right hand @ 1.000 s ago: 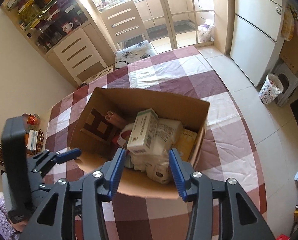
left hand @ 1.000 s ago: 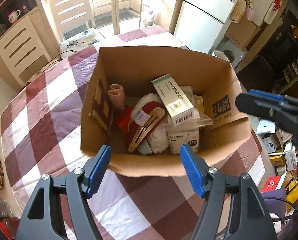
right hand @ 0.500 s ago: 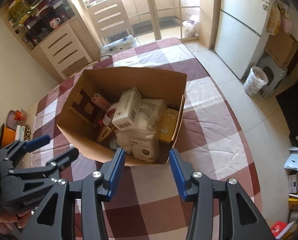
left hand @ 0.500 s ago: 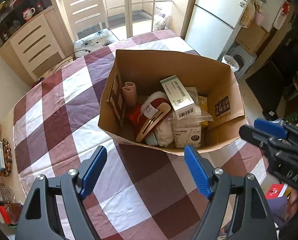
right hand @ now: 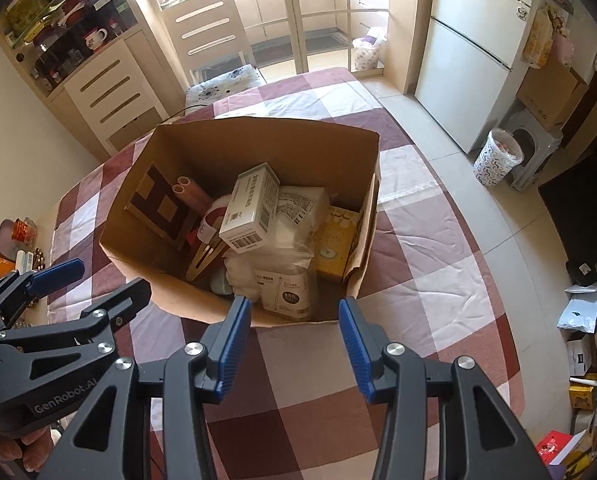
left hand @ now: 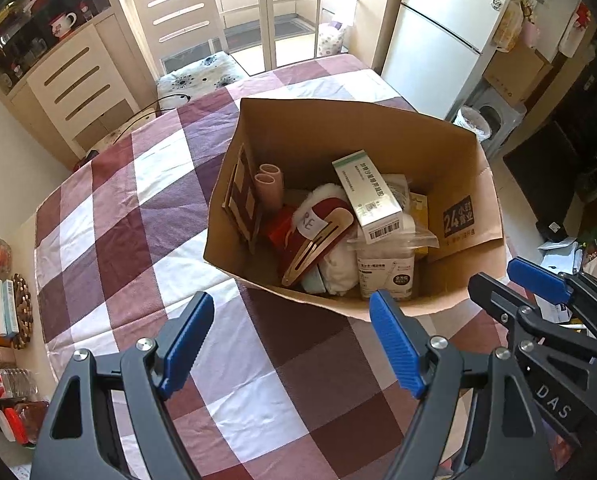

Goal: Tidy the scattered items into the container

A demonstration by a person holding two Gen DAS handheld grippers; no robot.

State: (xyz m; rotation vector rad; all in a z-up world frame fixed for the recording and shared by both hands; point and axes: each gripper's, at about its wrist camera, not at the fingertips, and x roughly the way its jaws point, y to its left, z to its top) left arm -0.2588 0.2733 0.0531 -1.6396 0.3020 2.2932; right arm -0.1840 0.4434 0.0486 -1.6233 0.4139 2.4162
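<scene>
The checked tablecloth (left hand: pixel 110 208) fills the frame, with the cardboard box (left hand: pixel 350 136) at centre, holding a white carton (left hand: pixel 368 196) and a gold hair clip (left hand: pixel 316 246). Both tools tilt steeply downward, below the box. The left gripper (left hand: pixel 290 344), whose jaws have just been opening, stands wide apart and empty; the right gripper (right hand: pixel 294 344) is narrower, also empty.

We are seeing a matt corrugated cardboard box (left hand: pixel 378 136), a woven checked cloth tablecloth (left hand: pixel 146 216), and ribbed blue plastic gripper pads (left hand: pixel 394 344).
</scene>
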